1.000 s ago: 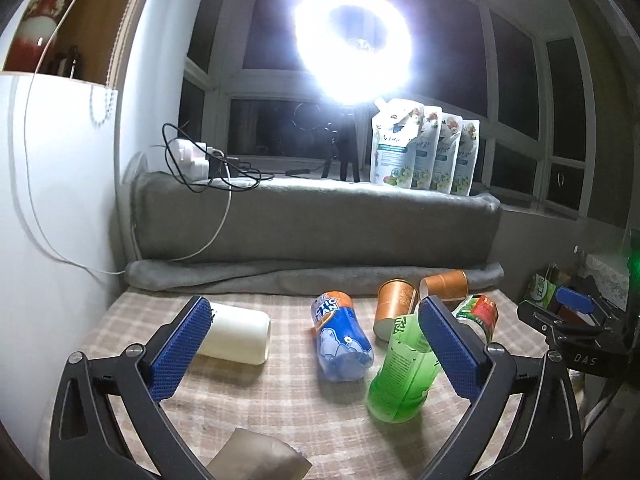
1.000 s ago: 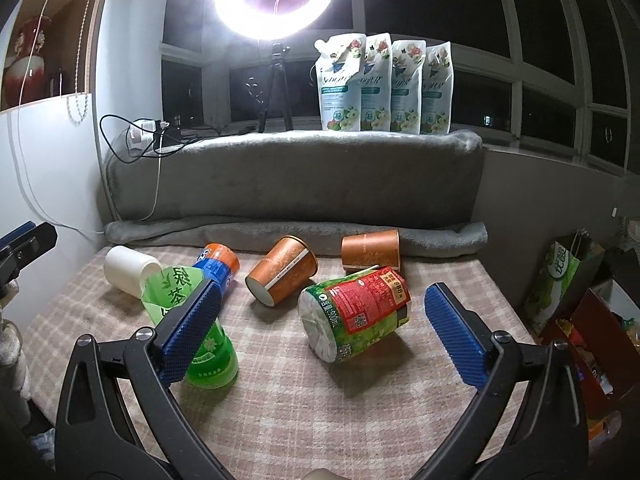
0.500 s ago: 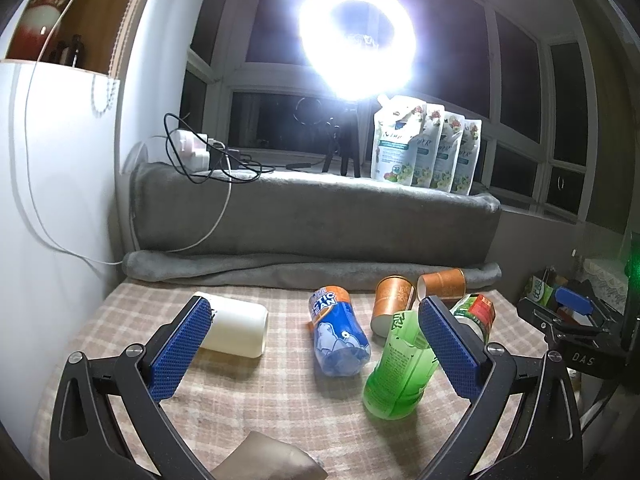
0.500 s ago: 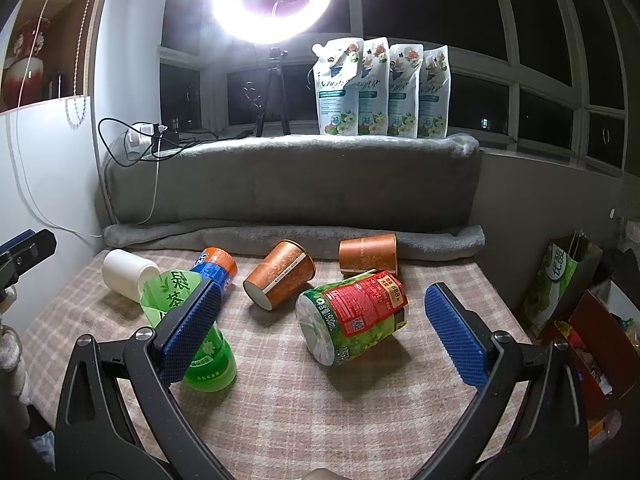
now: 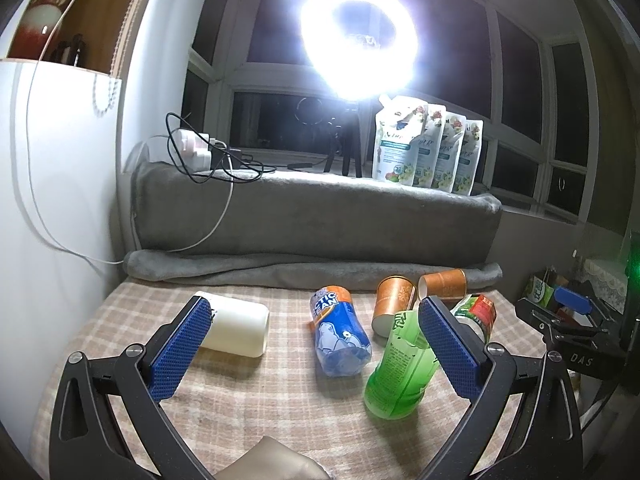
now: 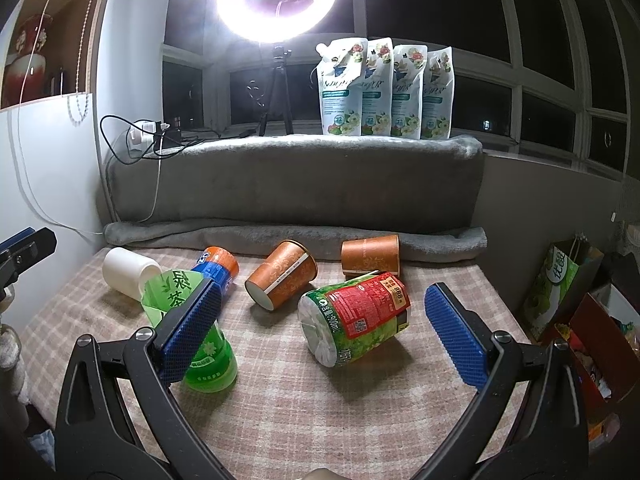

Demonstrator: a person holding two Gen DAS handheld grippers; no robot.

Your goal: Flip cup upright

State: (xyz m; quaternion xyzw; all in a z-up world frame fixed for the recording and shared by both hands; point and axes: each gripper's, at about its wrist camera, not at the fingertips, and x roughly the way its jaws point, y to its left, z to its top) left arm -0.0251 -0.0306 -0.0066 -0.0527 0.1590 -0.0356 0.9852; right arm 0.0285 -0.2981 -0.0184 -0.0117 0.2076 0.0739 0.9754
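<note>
Pretty dim room, night outside the dark window panes (image 6: 552, 32). Basically all the light comes from the big round white ring light (image 5: 358, 42), which totally blows out in glare. Cups throw soft shadows toward the camera onto the checked beige tablecloth (image 6: 360, 400). Heavy fisheye bending, black corners.

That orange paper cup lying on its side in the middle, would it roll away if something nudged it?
Probably: the orange paper cup lies on its round wall. Being tapered, it would likely curve, not run straight. It looks like thin, empty paper, so probably light and easily crushed; the checked cloth may slow it.
</note>
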